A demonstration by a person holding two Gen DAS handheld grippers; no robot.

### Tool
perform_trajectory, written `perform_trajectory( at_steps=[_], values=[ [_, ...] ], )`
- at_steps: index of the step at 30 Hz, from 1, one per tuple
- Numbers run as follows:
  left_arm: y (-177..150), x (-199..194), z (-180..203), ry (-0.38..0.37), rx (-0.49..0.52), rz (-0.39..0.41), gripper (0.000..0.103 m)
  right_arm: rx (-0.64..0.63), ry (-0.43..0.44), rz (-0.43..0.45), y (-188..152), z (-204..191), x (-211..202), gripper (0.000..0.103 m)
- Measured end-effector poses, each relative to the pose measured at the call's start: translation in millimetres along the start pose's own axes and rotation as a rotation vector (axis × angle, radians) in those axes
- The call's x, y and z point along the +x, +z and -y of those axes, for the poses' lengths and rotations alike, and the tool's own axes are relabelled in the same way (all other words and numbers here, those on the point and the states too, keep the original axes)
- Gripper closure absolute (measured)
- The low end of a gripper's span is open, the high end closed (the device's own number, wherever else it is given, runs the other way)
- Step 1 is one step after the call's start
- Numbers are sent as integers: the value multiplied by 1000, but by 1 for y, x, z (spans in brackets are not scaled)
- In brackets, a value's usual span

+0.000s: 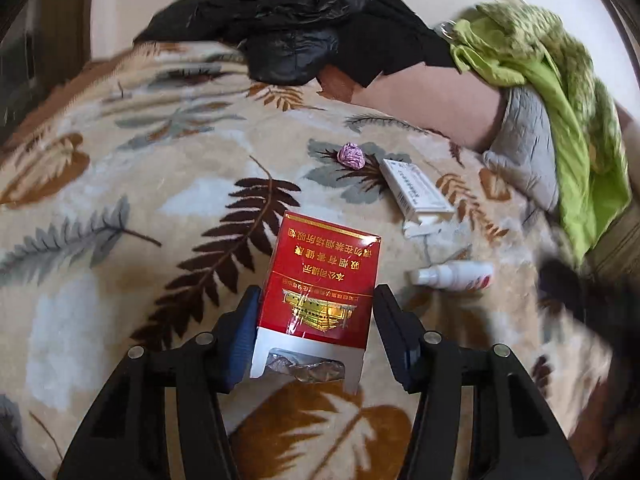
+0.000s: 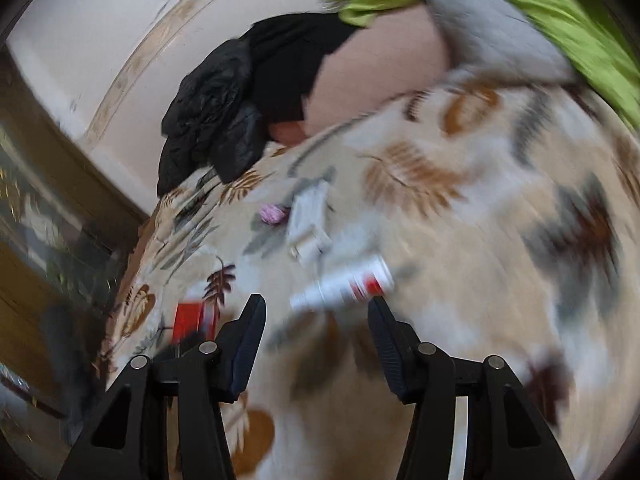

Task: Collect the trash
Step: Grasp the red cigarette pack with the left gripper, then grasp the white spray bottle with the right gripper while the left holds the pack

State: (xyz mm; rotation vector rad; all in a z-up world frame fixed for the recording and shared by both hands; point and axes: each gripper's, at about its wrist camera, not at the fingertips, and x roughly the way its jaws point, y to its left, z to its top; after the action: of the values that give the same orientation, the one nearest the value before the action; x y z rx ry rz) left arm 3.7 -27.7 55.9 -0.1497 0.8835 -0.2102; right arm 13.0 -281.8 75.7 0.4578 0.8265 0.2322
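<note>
Covering bed: leaf-print blanket (image 1: 120,168) | left claw (image 1: 316,300) clamps red cigarette pack (image 1: 320,280) | right claw (image 2: 316,308) spread, empty

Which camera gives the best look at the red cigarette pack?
The left wrist view: the red cigarette pack fills the centre, sharp, between the left gripper's jaws, its printing readable. The right wrist view shows only a small, blurred red patch at lower left.

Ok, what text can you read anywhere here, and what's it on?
"本公司提示": red cigarette pack, seen upside down
"吸烟有害健康": same pack
"请勿在禁烟场所吸烟": same pack
Small gold line on the pack: too small to read
White box print: too small
Spray bottle label: blurred
</note>
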Motion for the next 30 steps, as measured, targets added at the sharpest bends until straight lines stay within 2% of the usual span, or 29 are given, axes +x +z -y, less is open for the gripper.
perform_trajectory(
  at_steps=[2, 4, 7, 11, 16, 20, 22, 23, 27, 30],
  values=[
    [-2, 2, -2, -8, 8, 17, 47, -25, -23, -34, 16, 2, 28, 55],
    [-1, 7, -6, -35, 4, 12, 47, -43, -48, -73, 27, 9, 52, 56],
    [-1, 15, -6, -36, 20, 1, 47, -18, -60, -132, 32, 27, 74, 57],
    [1, 18, -8, -49, 17, 1, 47, 17, -1, -189, 18, 37, 71, 57],
    [4, 19, -12, -64, 0, 3, 47, -72, 34, -267, -16, 14, 61, 57],
    [3, 19, -10, -72, 9, 1, 47, -211, -40, -296, -34, -9, 71, 57],
    [3, 19, -11, -83, 7, -3, 47, -259, -92, -285, -41, -17, 73, 60],
    [3, 19, -11, -82, 9, -2, 47, -283, -145, -266, -45, -21, 73, 71],
    [3, 18, -10, -86, 13, 3, 47, -155, -201, -156, -47, -21, 54, 71],
    [3, 16, -6, -92, 28, 10, 47, -109, -279, -11, -45, -36, 25, 71]
  ],
)
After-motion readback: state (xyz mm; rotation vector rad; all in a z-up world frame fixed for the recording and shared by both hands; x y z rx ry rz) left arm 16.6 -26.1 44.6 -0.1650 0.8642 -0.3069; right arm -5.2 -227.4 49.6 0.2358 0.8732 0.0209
